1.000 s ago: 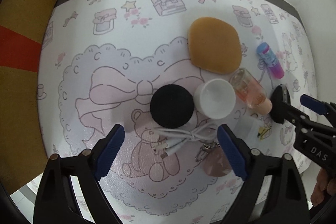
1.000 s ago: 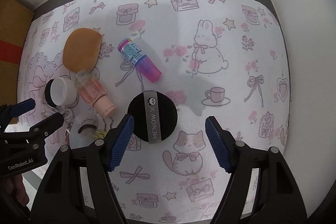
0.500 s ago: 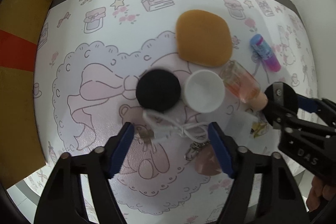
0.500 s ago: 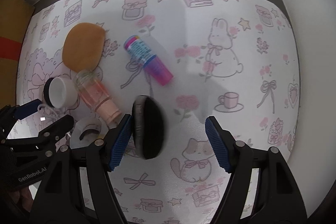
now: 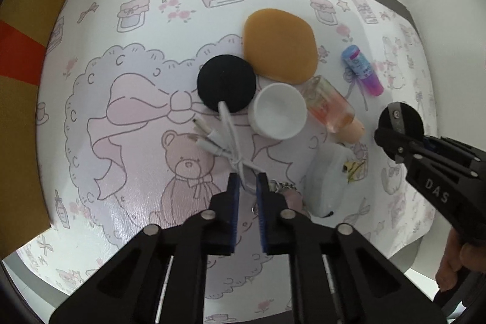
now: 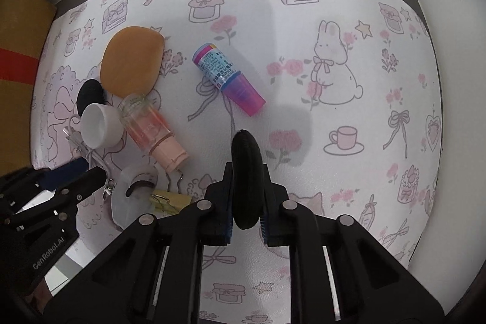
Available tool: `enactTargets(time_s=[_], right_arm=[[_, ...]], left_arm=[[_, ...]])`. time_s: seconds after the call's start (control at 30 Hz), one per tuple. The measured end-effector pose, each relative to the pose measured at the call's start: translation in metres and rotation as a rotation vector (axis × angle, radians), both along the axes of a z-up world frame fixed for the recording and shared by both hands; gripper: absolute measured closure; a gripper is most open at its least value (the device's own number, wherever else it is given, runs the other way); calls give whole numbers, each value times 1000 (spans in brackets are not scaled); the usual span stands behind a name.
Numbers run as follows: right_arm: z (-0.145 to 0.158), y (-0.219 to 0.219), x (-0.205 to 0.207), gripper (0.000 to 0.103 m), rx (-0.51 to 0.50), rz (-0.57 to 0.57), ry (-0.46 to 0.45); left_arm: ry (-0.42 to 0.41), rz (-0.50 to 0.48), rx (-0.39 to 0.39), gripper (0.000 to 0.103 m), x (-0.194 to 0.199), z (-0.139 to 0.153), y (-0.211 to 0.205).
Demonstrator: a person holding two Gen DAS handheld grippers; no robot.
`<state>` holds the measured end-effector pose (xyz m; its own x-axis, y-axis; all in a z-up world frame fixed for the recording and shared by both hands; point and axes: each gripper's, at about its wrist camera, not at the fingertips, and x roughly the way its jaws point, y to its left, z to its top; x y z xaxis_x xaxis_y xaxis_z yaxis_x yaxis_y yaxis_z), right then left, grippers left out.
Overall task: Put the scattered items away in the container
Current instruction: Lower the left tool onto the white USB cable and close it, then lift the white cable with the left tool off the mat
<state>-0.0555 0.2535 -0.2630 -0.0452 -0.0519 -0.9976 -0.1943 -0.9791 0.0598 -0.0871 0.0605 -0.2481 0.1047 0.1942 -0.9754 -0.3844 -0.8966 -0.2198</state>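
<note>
Crowding the patterned mat [image 5: 145,20], a tan sponge [image 5: 279,44], black pad [image 5: 226,82], white jar [image 5: 276,110], pink bottle [image 5: 332,108] and purple tube [image 6: 227,78] are lying together. Left gripper [image 5: 247,190] is pinching the white cable [image 5: 231,138]; right gripper [image 6: 246,196], marked "DAS", is clamping a black puff [image 6: 246,172].

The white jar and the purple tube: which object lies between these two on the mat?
A clear bottle of pink liquid lies between the white jar and the purple tube, touching the jar; both wrist views show it.
</note>
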Motion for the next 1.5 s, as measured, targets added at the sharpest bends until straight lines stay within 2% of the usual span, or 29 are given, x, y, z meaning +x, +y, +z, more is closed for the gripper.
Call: enactTargets(time_s=[0.1,0.2,0.23,0.33,0.4,0.53,0.6,0.67,0.8,0.87,0.97,1.03,1.17,1.27,1.43,1.47,1.5], right_arm=[[6,0,5,89,-2,-12,14],[14,1,10,89,-5,-17,29],[21,-4,-6,89,-5,-18,31],[33,-8,-8,89,-6,-16,49],[40,-12,-6,89,-7,-15,63],[53,-20,5,89,-8,-9,96],[74,-28,12,89,-1,-5,105],[79,-27,10,89,-2,-4,115],[77,-35,12,89,3,-1,126],[78,-39,16,89,5,2,124],[80,-40,19,89,-1,11,107],[81,-41,19,89,9,22,105],[76,-41,16,89,19,26,98],[68,-36,12,89,5,88,93],[53,-29,3,89,-7,63,84],[50,-27,1,89,11,19,101],[48,-26,-2,89,15,5,103]], left_arm=[[3,22,27,98,-4,3,-9],[18,33,62,99,-2,28,-10],[25,36,70,99,-4,32,-9],[49,50,86,99,-4,46,-12],[59,81,92,99,-13,49,-2],[80,98,104,100,-5,56,-21],[85,106,112,100,-4,52,-13],[88,114,109,99,-1,56,-20],[32,130,120,98,-5,38,-10],[38,126,106,97,-7,31,-1],[31,141,84,88,-13,19,7],[28,143,38,84,-15,10,13],[26,156,9,84,-19,-2,18],[31,168,-16,84,-23,-9,20],[75,172,-50,84,-25,-9,27],[76,176,-58,84,-25,-9,27],[79,178,-68,89,-24,-9,28]])
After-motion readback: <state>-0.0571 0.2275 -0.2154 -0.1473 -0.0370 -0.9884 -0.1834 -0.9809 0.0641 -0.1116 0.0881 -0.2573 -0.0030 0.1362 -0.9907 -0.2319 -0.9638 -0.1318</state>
